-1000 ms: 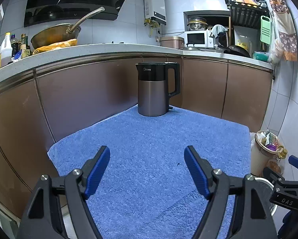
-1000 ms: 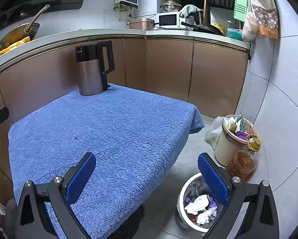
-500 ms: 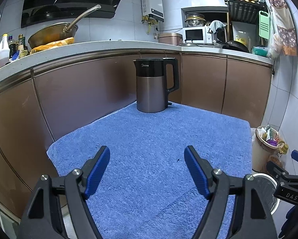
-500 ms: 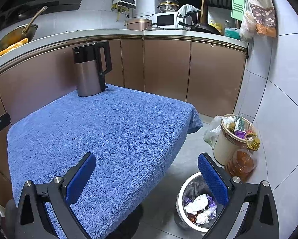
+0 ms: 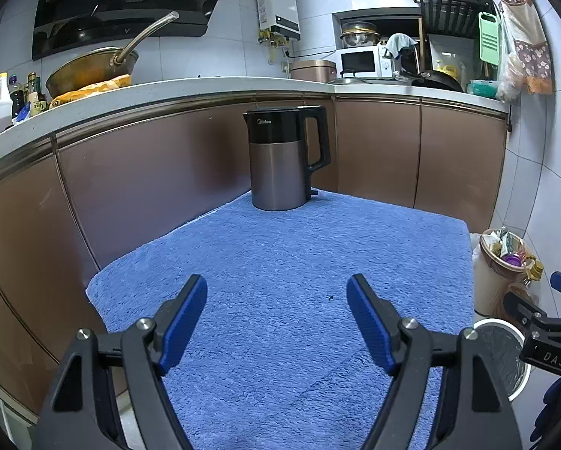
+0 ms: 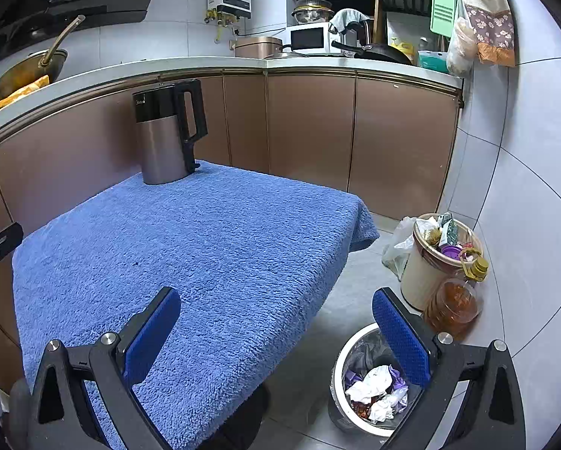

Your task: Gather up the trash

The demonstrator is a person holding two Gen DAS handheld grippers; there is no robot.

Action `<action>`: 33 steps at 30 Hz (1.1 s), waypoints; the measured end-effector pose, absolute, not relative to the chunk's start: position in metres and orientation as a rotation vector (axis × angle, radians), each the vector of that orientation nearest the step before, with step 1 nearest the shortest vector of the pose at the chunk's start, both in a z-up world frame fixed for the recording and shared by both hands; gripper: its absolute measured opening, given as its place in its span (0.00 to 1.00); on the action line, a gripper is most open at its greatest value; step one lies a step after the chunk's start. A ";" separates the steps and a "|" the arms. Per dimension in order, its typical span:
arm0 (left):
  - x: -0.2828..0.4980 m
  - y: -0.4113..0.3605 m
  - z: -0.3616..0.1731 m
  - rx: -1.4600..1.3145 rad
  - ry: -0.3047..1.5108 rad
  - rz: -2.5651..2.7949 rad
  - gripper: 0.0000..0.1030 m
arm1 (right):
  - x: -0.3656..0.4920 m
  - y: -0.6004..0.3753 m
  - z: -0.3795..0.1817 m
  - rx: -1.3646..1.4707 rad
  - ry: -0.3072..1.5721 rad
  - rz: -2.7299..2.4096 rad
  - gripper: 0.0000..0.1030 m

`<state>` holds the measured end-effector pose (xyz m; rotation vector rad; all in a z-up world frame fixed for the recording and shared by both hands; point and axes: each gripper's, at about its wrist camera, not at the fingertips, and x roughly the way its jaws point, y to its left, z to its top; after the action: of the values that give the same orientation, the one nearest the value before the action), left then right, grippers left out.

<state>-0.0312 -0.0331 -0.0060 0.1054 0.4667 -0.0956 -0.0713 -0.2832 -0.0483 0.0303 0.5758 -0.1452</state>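
Standing on blue towel [image 5: 280, 262]: "Midea" kettle [image 5: 280, 165]

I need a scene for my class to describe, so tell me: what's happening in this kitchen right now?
A person holds two grippers over a table covered with a blue towel. Both the left gripper and the right gripper are open and empty. The only large thing on the towel is an electric kettle at the far edge; a tiny dark speck lies near the middle. On the floor beside the table, a white bin holds crumpled paper, so the trash seems already collected.
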 end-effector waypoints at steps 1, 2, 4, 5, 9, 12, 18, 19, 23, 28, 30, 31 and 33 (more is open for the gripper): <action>-0.031 -0.033 -0.006 0.105 0.467 -0.096 0.74 | -0.071 -0.284 -0.048 0.030 0.576 -0.144 1.00; -0.031 -0.033 -0.006 0.105 0.467 -0.096 0.74 | -0.072 -0.284 -0.048 0.029 0.575 -0.145 1.00; -0.031 -0.033 -0.006 0.104 0.469 -0.095 0.74 | -0.072 -0.283 -0.048 0.030 0.574 -0.146 1.00; -0.031 -0.033 -0.006 0.104 0.469 -0.096 0.74 | -0.072 -0.284 -0.048 0.030 0.573 -0.146 1.00; -0.031 -0.034 -0.006 0.103 0.471 -0.099 0.74 | -0.072 -0.284 -0.048 0.031 0.571 -0.149 1.00; -0.031 -0.034 -0.007 0.104 0.472 -0.100 0.74 | -0.073 -0.285 -0.047 0.033 0.569 -0.152 1.00; -0.031 -0.035 -0.008 0.103 0.478 -0.107 0.74 | -0.073 -0.285 -0.047 0.034 0.569 -0.154 1.00; -0.030 -0.035 -0.009 0.102 0.479 -0.108 0.74 | -0.073 -0.285 -0.047 0.033 0.569 -0.154 1.00; -0.030 -0.034 -0.009 0.100 0.480 -0.111 0.74 | -0.073 -0.284 -0.047 0.034 0.569 -0.154 1.00; -0.030 -0.035 -0.010 0.100 0.484 -0.118 0.74 | -0.073 -0.284 -0.047 0.034 0.568 -0.155 1.00; -0.030 -0.035 -0.010 0.101 0.484 -0.120 0.74 | -0.073 -0.284 -0.048 0.034 0.569 -0.154 1.00; -0.029 -0.035 -0.010 0.101 0.485 -0.120 0.74 | -0.073 -0.285 -0.047 0.034 0.569 -0.155 1.00; -0.029 -0.035 -0.010 0.101 0.486 -0.122 0.74 | -0.073 -0.285 -0.047 0.034 0.569 -0.154 1.00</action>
<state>-0.0292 -0.0347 -0.0103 0.1013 0.4860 -0.1220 -0.0727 -0.2848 -0.0474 0.0338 0.5686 -0.1539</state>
